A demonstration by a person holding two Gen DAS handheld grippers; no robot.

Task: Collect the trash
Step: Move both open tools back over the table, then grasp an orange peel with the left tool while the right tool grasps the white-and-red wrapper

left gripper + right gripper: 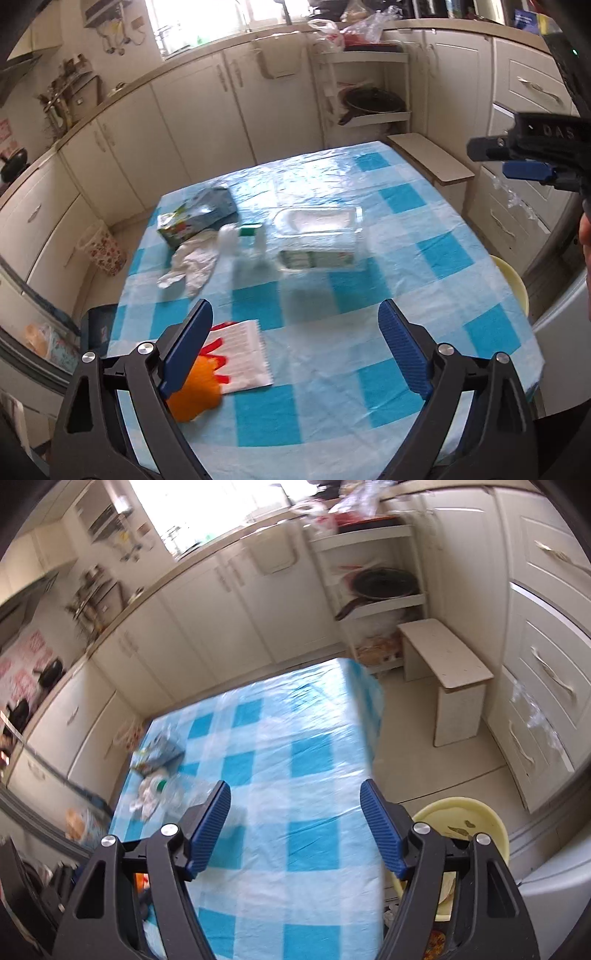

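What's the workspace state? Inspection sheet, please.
Surface: table under blue-checked cloth.
Job's things: clear tub, white glove, carton, wrapper, orange scrap, blurred small bottle.
Clutter: nothing seen beyond these.
Grippers: left gripper open, empty; right gripper open, empty.
Cables: nothing seen.
Surroundings: yellow basin beside the table, stool, cabinets.

We saw the trash spread over the blue-checked table (406,229): a crumpled white glove (192,262) beside a flattened carton (195,218); a clear plastic tub (317,236) lay near them; a white wrapper with red and orange (236,350) lay flat at the near edge. A yellow basin (469,823) stood on the floor beside the table.
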